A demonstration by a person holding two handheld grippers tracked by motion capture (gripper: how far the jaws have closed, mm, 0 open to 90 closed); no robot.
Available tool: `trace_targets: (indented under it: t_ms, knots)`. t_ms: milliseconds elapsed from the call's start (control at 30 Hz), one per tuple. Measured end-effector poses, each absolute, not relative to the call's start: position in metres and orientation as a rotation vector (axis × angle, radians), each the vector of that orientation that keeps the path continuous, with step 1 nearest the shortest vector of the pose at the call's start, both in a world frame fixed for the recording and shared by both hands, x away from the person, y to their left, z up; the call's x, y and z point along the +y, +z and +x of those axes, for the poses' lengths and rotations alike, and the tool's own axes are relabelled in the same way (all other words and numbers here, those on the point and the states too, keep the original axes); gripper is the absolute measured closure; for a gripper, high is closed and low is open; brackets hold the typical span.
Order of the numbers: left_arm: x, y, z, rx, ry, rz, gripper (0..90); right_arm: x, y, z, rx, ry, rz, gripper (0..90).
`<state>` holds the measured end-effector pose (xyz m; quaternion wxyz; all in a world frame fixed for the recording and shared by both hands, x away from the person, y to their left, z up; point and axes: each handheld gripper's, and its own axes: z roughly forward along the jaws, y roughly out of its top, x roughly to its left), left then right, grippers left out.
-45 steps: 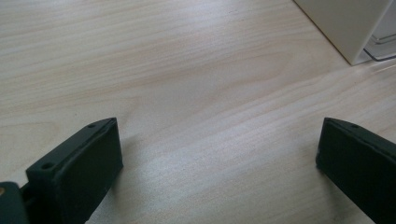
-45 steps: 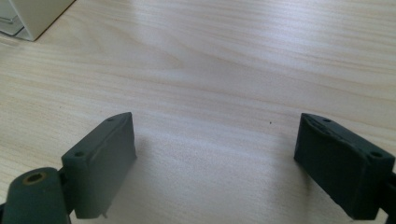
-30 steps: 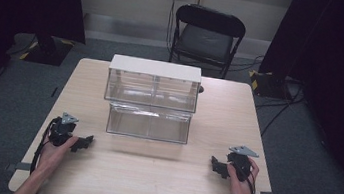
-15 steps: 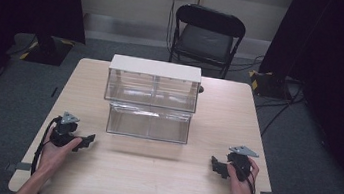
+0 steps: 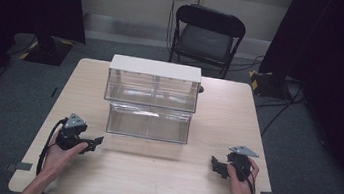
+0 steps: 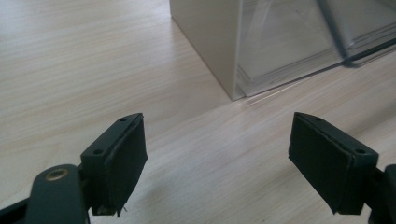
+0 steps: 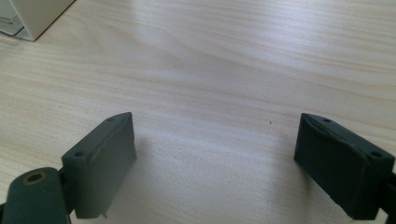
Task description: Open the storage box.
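**Desk:** Item one, the left claw?

**Operator:** Left claw [image 5: 96,142]: I hold it low over the near left of the counter [image 5: 158,186], tips pointing right. In the left gripper view its pads stand wide apart with bare wood between them, gripping nothing.

**Desk:** Item two, the case?

**Operator:** Case [image 5: 153,82]: clear walls, white top, upright at the middle of the counter on the far side. A clear drawer [image 5: 149,122] juts from its foot toward me. Relative to the left claw, the drawer sits ahead and to the right, near but apart. In the left gripper view a pale corner of the case [image 6: 210,46] rises beyond the gap, off-centre to the right, with no pad touching it.

**Desk:** Item three, the right claw?

**Operator:** Right claw [image 5: 215,164]: near right of the counter, tips pointing left. Pads wide and empty in the right gripper view. The drawer lies ahead and to its left, well apart; a corner of the case [image 7: 32,14] shows at the upper left edge of that view.

**Desk:** Sundries?

**Operator:** One black chair [image 5: 205,36] behind the counter.
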<state>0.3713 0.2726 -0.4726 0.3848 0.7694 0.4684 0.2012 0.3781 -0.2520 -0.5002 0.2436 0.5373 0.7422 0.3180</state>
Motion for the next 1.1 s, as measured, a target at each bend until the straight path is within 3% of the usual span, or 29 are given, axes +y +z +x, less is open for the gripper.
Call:
trace_targets:
  t_ms: [1100]
  knots:
    - [0.246, -0.467, 0.382, 1.129, 0.461, 1.913, 17.1, -0.252, -0.500, 0.378, 2.028, 0.869, 1.468, 11.7]
